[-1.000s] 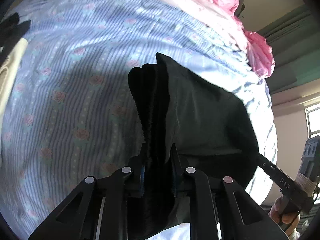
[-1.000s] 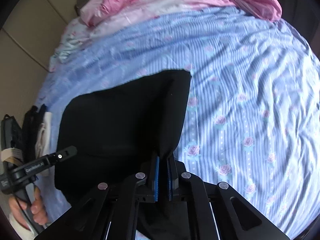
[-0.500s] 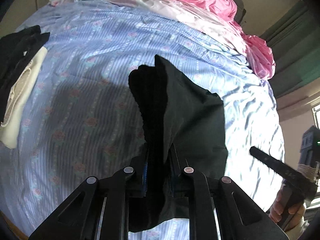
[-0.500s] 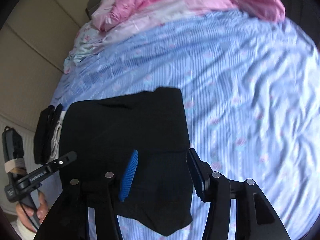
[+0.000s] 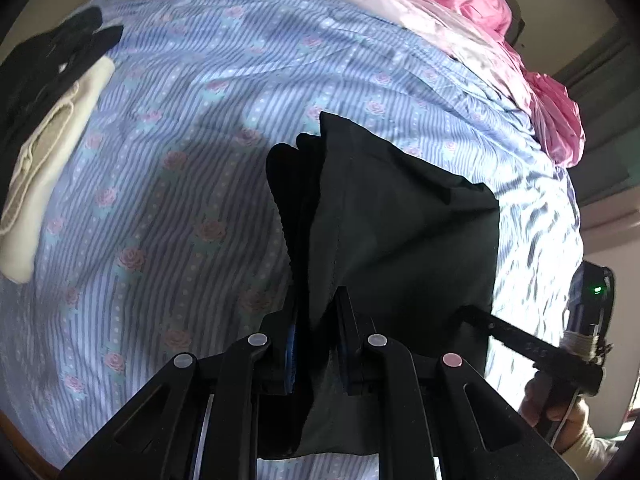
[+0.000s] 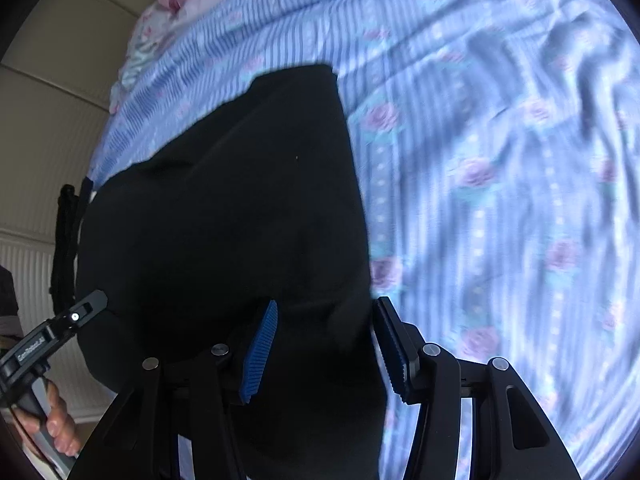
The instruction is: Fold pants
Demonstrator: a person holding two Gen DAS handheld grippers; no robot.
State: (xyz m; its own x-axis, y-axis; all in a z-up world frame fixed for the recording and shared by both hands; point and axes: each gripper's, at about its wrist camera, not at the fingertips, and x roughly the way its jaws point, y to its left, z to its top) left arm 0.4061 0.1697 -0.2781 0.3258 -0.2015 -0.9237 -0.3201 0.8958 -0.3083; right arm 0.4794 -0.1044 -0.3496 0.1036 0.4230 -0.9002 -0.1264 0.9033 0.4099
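The black pants (image 5: pixel 392 216) lie partly folded on the blue striped floral bedsheet (image 5: pixel 168 168). My left gripper (image 5: pixel 316 320) is shut on their bunched near edge and holds it up off the bed. In the right wrist view the pants (image 6: pixel 224 216) fill the left half of the frame. My right gripper (image 6: pixel 324 340) is open, its blue pads either side of the cloth's right edge, holding nothing. The right gripper also shows in the left wrist view (image 5: pixel 520 344), low at the right by the pants' far side.
A folded stack of black and cream clothes (image 5: pixel 48 120) lies at the bed's left side. Pink bedding (image 5: pixel 500 40) is bunched along the far edge. The sheet (image 6: pixel 500 180) to the right of the pants is bare. A wall and radiator (image 6: pixel 28 280) stand to the left.
My right gripper has opened and let go of the pants' edge, then moved in low and close over the cloth. My left gripper stays shut on the bunched edge.
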